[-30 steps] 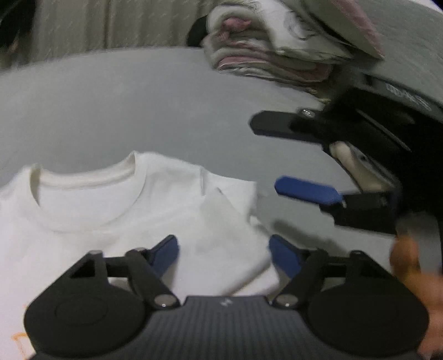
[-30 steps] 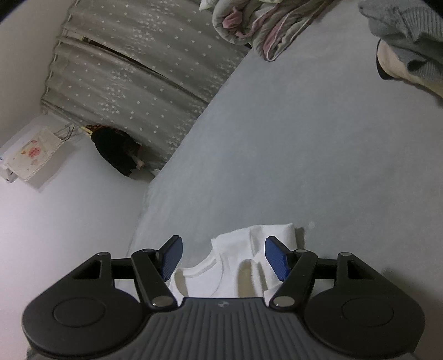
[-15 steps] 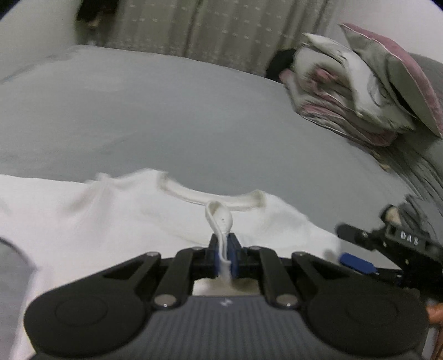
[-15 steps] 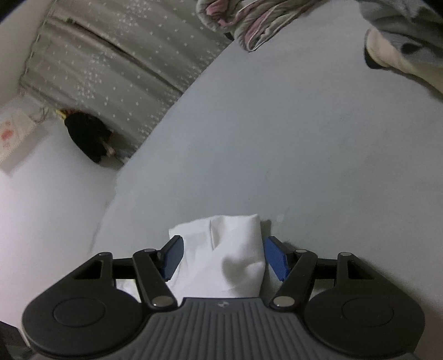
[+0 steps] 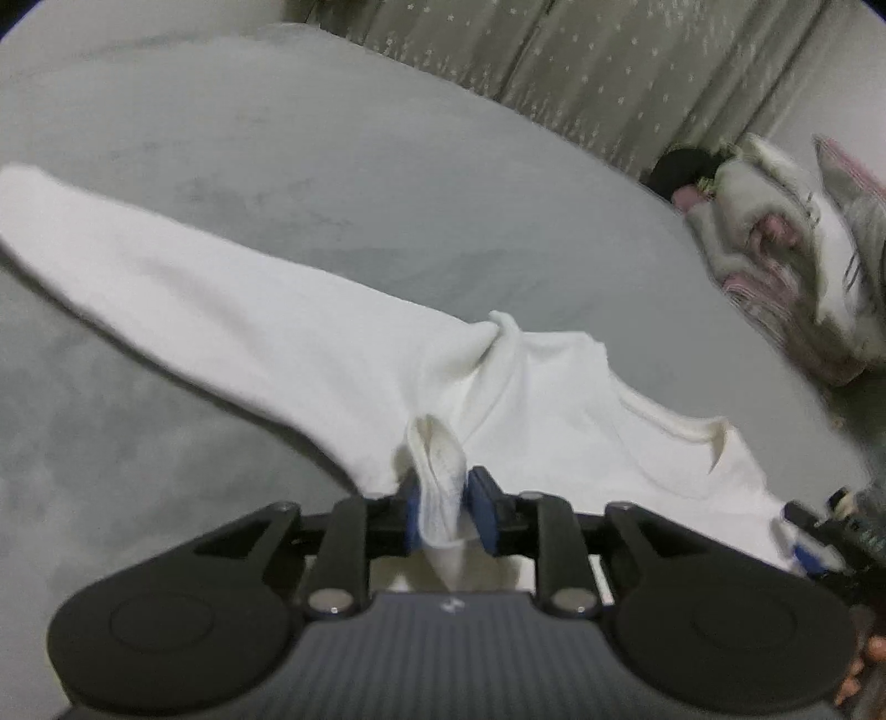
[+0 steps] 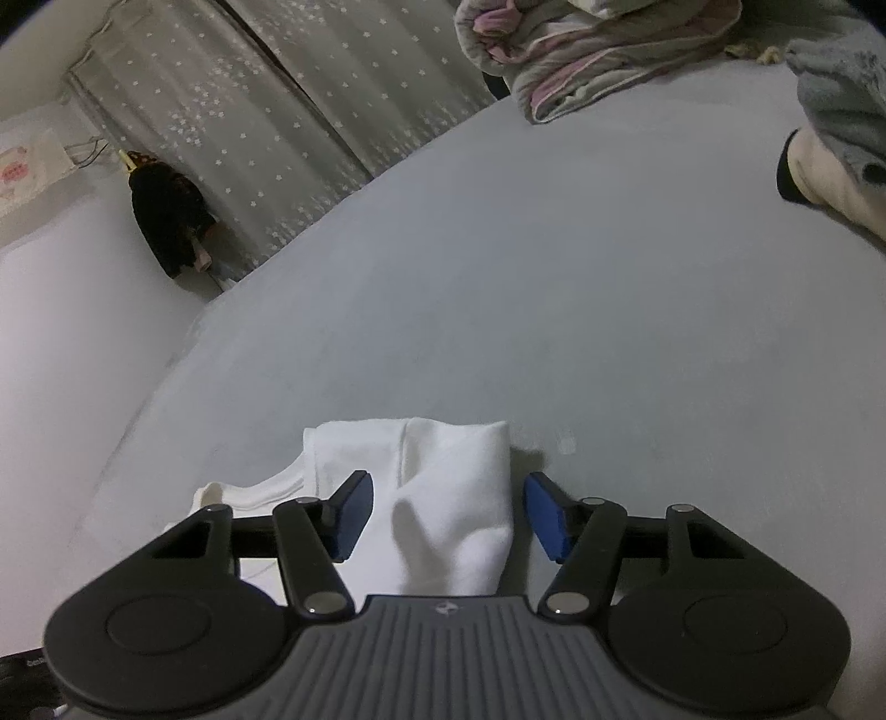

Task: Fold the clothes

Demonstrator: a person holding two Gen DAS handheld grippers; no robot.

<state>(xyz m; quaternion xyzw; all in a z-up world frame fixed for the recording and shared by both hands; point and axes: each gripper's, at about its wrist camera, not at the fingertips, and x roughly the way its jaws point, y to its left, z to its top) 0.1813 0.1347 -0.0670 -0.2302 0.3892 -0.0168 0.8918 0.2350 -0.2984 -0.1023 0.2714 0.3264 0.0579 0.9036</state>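
Where my left gripper point(image 5: 446, 512) blocks the view, I lose the lower part of the white shirt point(image 5: 559, 410); only neckline, shoulder and one long sleeve point(image 5: 183, 288) show. Shirt lies on the grey bed point(image 5: 343, 166), directly ahead of the left jaws. Sleeve runs out flat, ahead and left of them, its cuff cut by the frame edge. Left jaws pressed together on a pinch of shirt fabric, a small loop standing up between the blue pads point(image 5: 483, 512). Gripper held low, pointing forward across the bed. Fingertips of a hand point(image 5: 864, 662) visible at the lower right corner, blurred.

Right gripper point(image 6: 448, 518): jaws spread wide, a folded white bundle of the shirt between them, touching neither pad that I can see. Its near end disappears under the gripper body. Right of the left jaws, the tip of the right gripper shows at the frame edge, mostly cut off. Piled bedding point(image 6: 581, 50) well ahead, partly out of frame.
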